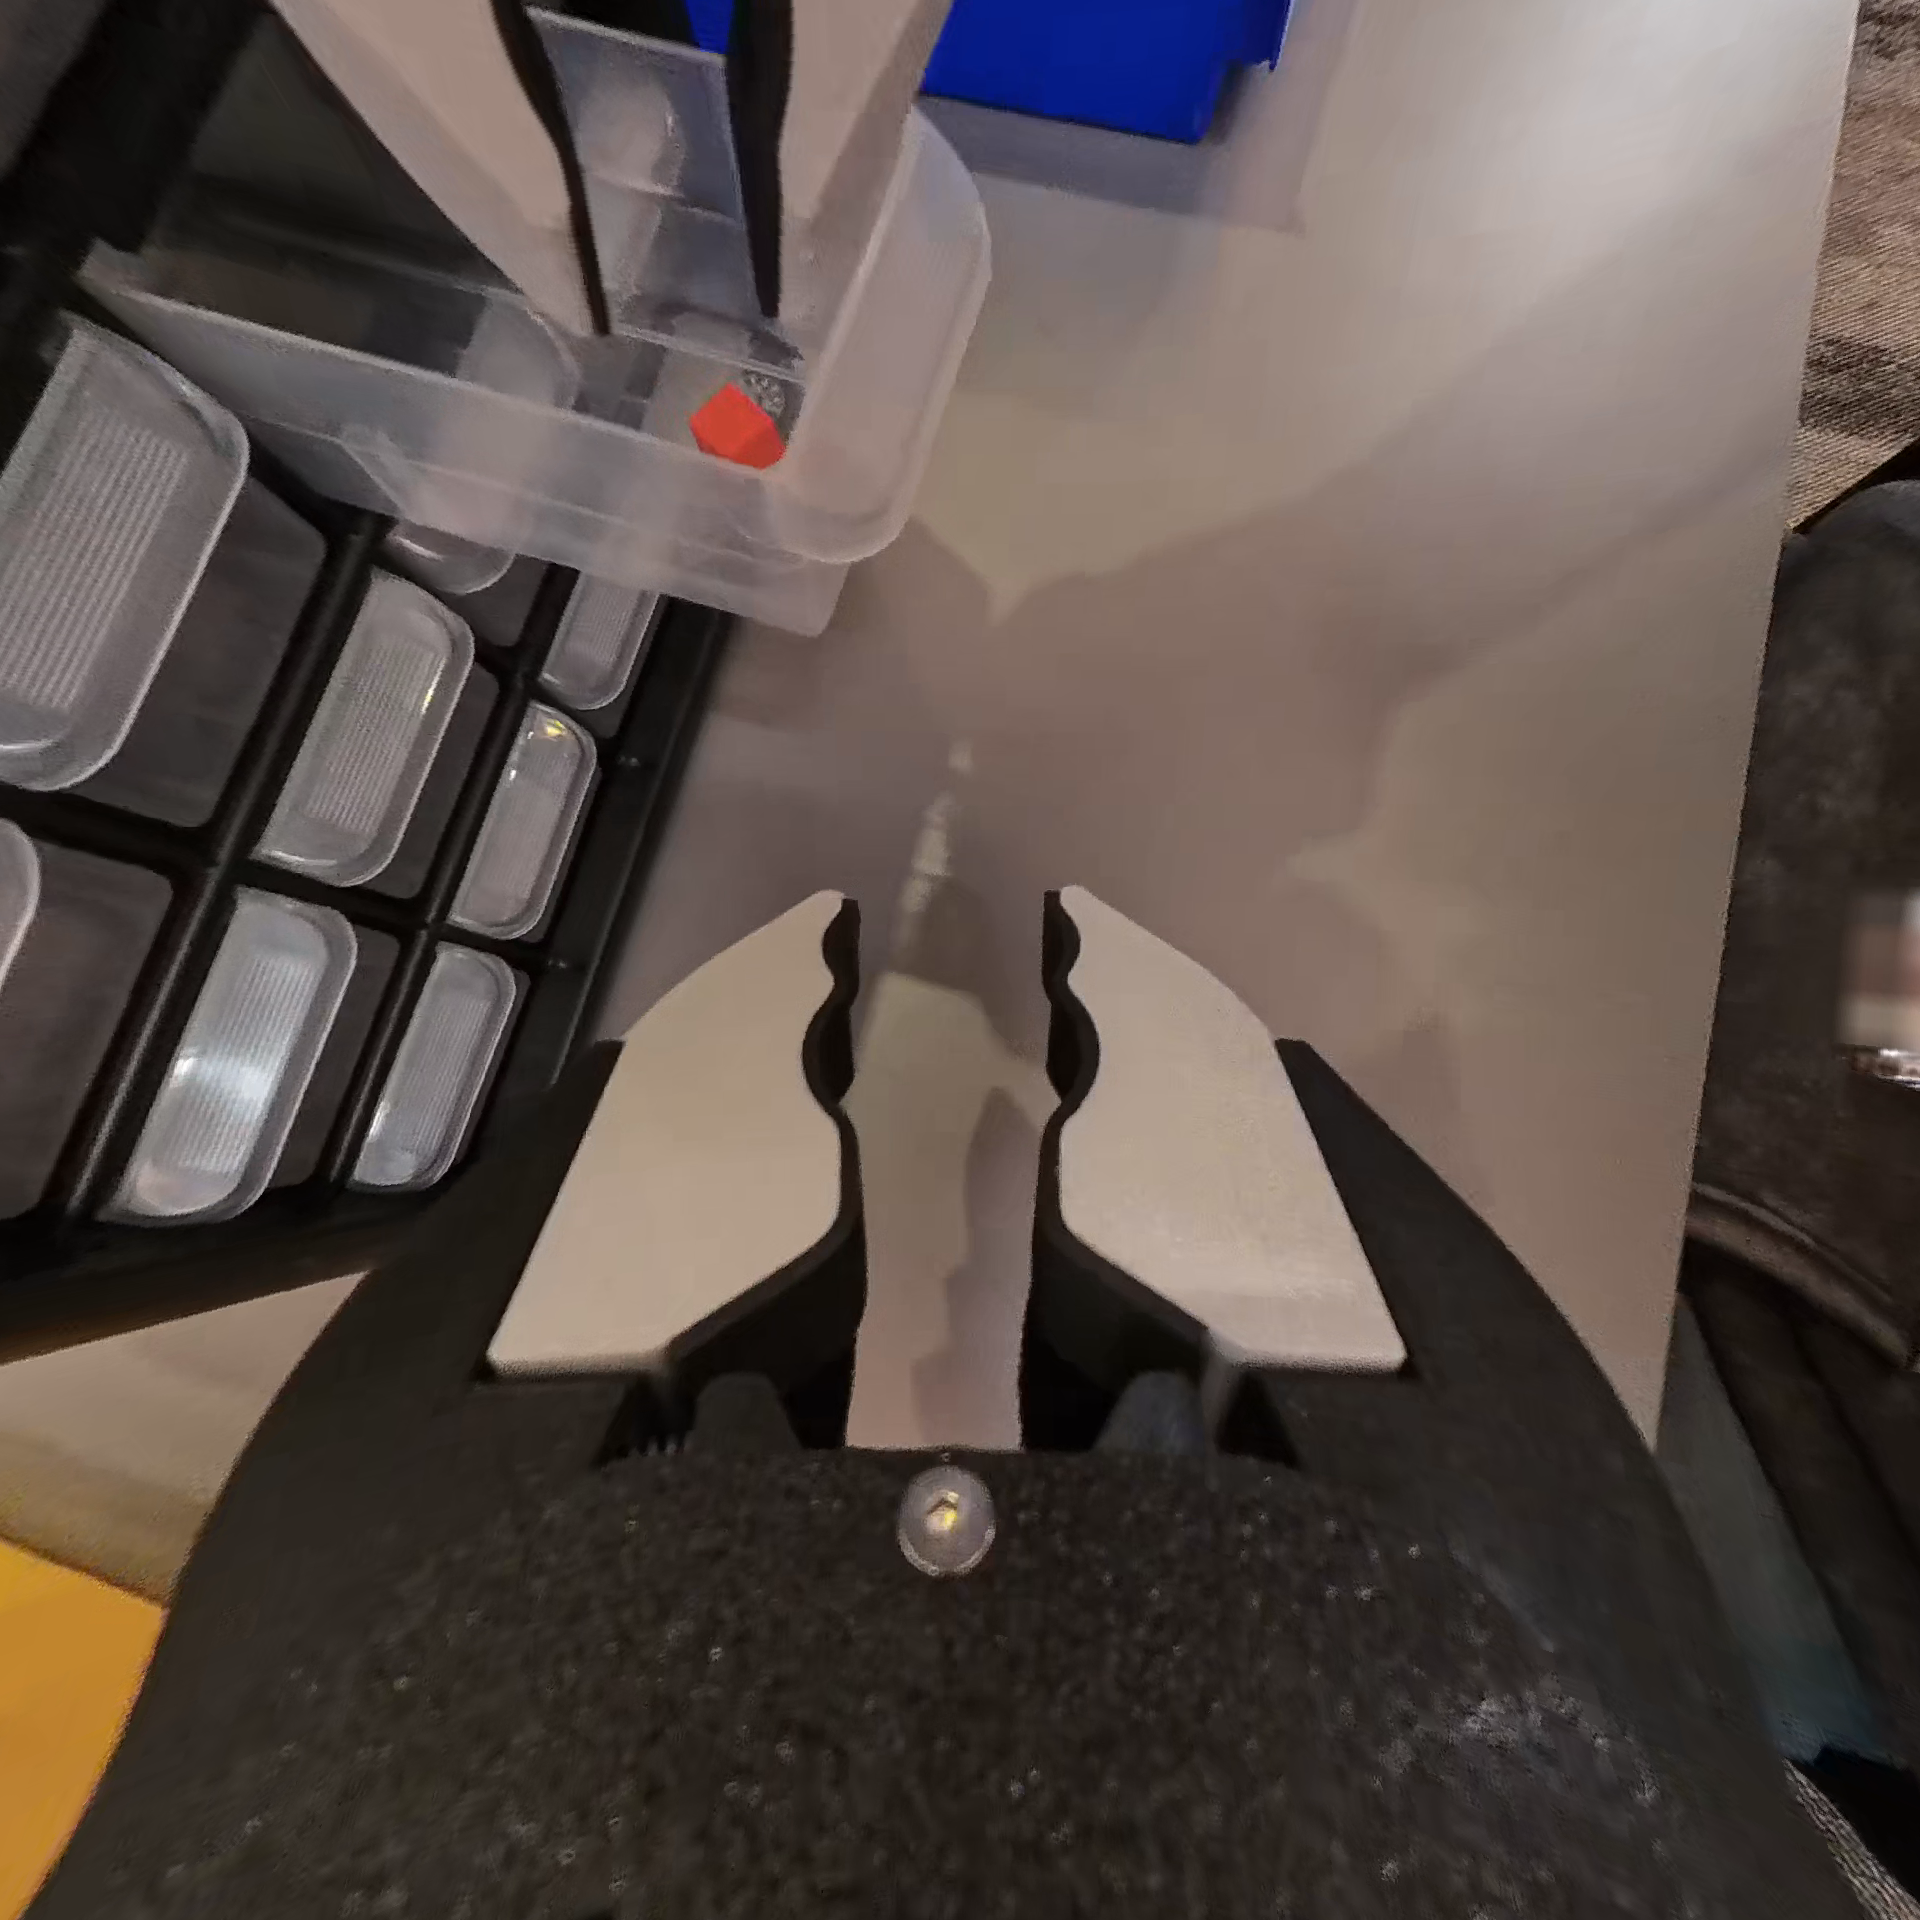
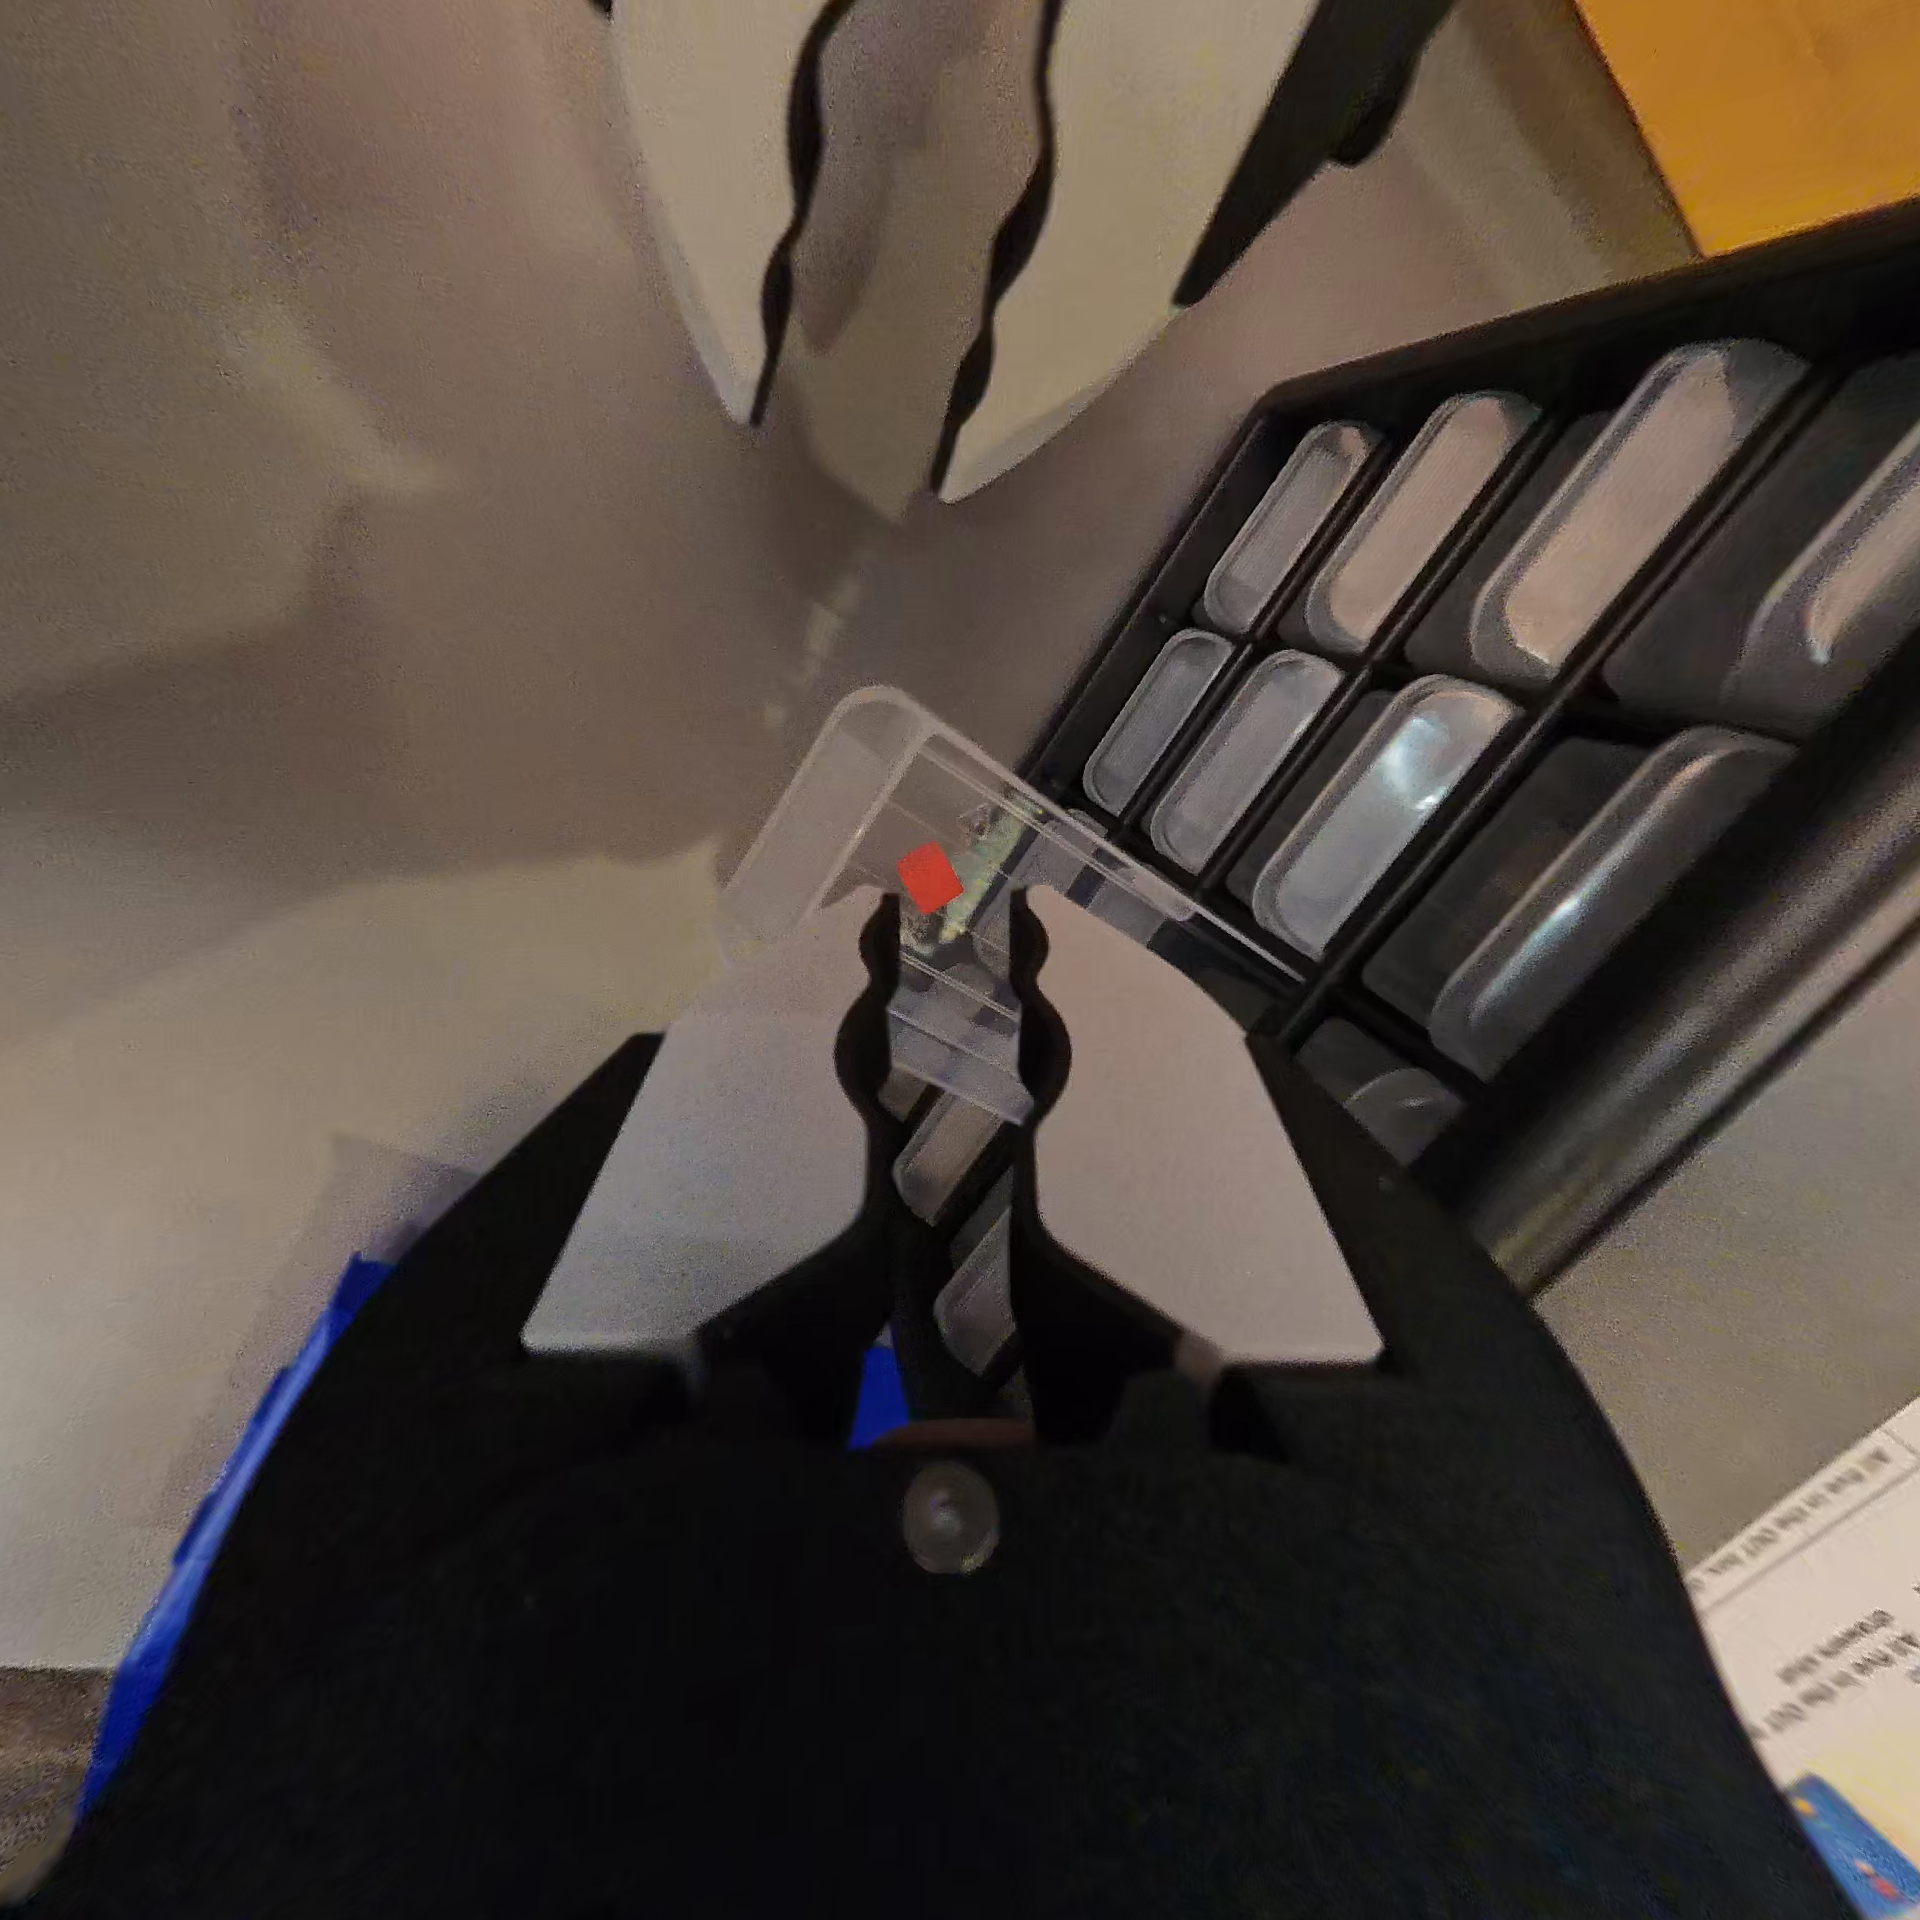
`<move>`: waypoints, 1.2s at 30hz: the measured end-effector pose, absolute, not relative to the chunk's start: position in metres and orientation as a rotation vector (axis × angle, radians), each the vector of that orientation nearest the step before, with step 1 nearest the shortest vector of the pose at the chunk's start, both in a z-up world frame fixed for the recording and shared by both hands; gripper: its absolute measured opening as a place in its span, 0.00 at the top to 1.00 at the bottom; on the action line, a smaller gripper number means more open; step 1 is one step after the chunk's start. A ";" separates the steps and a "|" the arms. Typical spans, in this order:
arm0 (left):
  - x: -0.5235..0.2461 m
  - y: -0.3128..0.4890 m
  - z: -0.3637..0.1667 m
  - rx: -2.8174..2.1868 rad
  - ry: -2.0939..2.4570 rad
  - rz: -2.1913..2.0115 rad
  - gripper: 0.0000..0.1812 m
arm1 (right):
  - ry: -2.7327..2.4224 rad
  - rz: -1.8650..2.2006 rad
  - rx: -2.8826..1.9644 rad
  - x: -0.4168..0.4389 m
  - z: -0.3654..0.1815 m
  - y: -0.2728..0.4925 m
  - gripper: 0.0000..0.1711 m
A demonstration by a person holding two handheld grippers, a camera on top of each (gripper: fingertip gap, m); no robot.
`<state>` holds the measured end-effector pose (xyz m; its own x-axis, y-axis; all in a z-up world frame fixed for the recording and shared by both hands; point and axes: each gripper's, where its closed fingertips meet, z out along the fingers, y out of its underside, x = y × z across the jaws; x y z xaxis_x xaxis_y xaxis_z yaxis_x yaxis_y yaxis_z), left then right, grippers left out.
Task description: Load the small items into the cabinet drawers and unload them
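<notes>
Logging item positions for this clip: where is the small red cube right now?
The red cube lies inside the pulled-out clear drawer, near its front corner, in the upper left of the left wrist view beside the black cabinet. The right tongs grip that drawer.

Cube (image 1: 736,428): red. Drawer (image 1: 623,457) holding it: clear plastic. Cabinet frame (image 1: 582,883): black; closed drawer fronts (image 1: 364,727) clear w/ fine ribbed pattern. Bin (image 1: 1091,62): blue. Table (image 1: 1351,520): pale grey. Gripper fingers (image 1: 707,1143): white faces, black pads.
</notes>
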<state>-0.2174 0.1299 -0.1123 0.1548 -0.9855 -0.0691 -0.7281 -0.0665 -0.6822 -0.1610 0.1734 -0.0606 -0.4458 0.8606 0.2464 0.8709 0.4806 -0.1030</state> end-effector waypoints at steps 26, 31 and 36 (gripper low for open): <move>-0.233 0.138 -0.124 -1.835 1.641 -0.580 0.81 | -2.894 -0.523 -0.822 -0.152 -0.078 0.180 0.92; -0.234 0.139 -0.127 -1.832 1.644 -0.589 0.81 | -2.946 -0.559 -0.768 -0.151 -0.080 0.180 0.94; -0.234 0.141 -0.128 -1.835 1.638 -0.593 0.82 | -2.974 -0.535 -0.765 -0.150 -0.081 0.178 0.96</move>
